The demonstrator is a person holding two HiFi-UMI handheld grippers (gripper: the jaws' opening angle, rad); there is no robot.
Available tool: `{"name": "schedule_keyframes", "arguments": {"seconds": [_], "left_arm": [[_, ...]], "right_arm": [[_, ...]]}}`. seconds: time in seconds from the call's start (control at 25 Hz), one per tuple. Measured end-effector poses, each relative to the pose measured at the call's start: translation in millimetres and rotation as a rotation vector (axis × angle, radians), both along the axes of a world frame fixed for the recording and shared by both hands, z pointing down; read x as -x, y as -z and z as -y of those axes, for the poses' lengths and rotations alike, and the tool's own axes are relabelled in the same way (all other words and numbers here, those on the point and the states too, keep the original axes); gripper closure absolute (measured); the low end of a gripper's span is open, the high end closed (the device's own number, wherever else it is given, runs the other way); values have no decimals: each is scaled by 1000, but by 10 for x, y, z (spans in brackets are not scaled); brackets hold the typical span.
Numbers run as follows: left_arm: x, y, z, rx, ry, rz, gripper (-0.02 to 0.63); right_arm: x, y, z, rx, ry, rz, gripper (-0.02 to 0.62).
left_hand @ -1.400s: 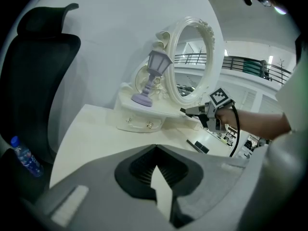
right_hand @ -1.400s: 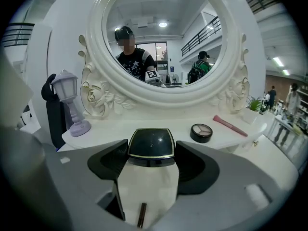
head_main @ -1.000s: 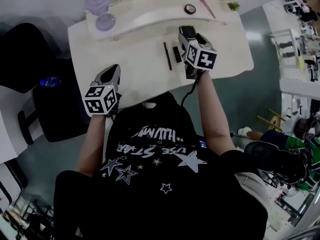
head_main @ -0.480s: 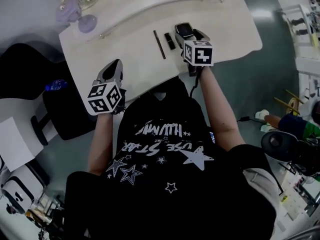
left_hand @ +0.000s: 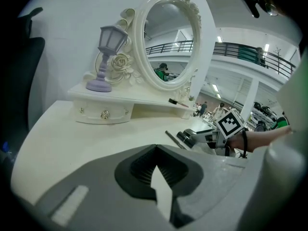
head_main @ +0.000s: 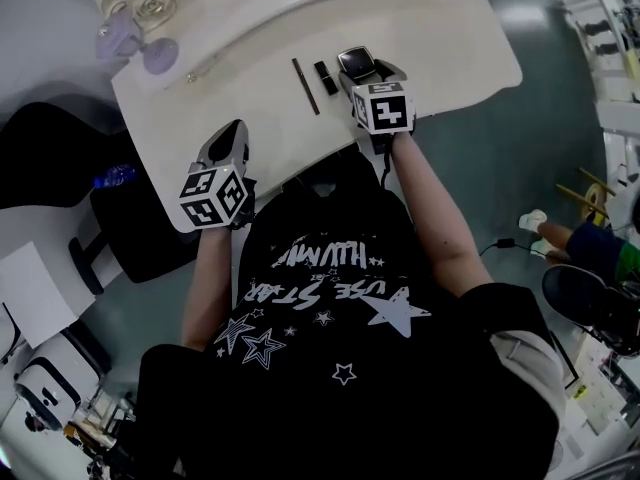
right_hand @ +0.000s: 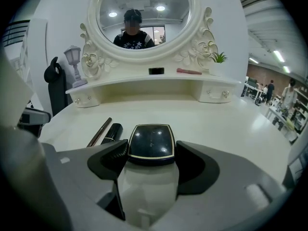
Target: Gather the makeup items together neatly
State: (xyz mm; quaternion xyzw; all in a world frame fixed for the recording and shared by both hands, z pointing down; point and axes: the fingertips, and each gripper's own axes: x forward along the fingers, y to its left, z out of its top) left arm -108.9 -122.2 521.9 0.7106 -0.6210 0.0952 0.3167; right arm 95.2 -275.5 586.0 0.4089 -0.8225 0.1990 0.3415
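Right gripper view: right gripper (right_hand: 151, 153) clamps a closed black compact (right_hand: 150, 139) by its sides.
Just left of it, a lipstick tube (right_hand: 111, 132) and a makeup pencil (right_hand: 99, 132) lie on the vanity table (right_hand: 226, 124); the left gripper's (left_hand: 155, 147) jaws meet, empty.

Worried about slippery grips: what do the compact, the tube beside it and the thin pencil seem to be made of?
The compact is probably hard plastic: its glossy black lid throws sharp light reflections, and it has a thin gold-coloured rim. The tube is likely glossy black plastic too, with a highlight along it and a pale band. The pencil looks brownish and duller; wood or plastic, I cannot tell.
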Motion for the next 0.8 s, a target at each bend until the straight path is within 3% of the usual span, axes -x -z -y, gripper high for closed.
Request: {"name": "schedule_keyframes", "arguments": {"seconds": [0.36, 0.44, 0.8], "left_arm": [[-51, 1, 61, -5, 13, -1, 604], [-57, 17, 100, -10, 18, -1, 604], [-86, 191, 398, -66, 59, 3, 604]], "right_arm": [[3, -44, -6, 27, 18, -32, 250], [-12, -23, 0, 35, 25, -38, 224], [-64, 425, 369, -31, 47, 36, 187]]}}
